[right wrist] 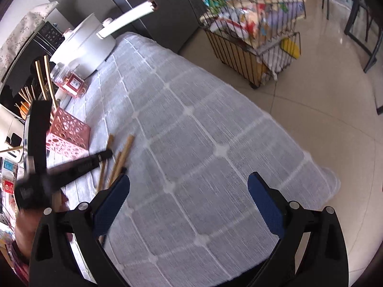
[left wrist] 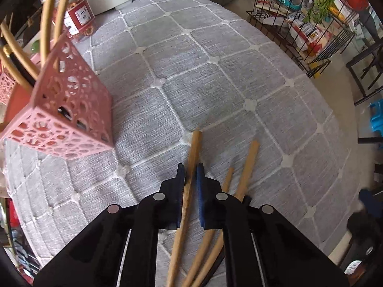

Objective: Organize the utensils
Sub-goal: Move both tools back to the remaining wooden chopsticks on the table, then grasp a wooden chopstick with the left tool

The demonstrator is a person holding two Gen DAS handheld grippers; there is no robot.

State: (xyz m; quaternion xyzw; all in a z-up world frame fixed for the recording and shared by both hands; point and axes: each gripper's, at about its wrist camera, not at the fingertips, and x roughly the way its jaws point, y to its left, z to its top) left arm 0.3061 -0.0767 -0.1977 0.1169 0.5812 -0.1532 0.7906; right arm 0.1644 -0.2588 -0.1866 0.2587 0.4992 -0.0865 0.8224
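My left gripper (left wrist: 190,175) is shut on a wooden utensil handle (left wrist: 194,148) low over the grey tablecloth. Two more wooden handles (left wrist: 249,165) lie just to its right. A pink perforated holder (left wrist: 69,110) with several wooden handles in it stands to the left. In the right wrist view my right gripper (right wrist: 189,191) is wide open and empty over the cloth. There the left gripper (right wrist: 79,165) shows as a blurred black shape over the loose wooden utensils (right wrist: 124,150), beside the pink holder (right wrist: 69,129).
A white cooker (right wrist: 83,45) and a red-labelled jar (right wrist: 71,81) stand at the table's far end. A black wire rack (right wrist: 253,40) full of packets stands on the floor to the right. The tablecloth (right wrist: 203,143) hangs over the table's right edge.
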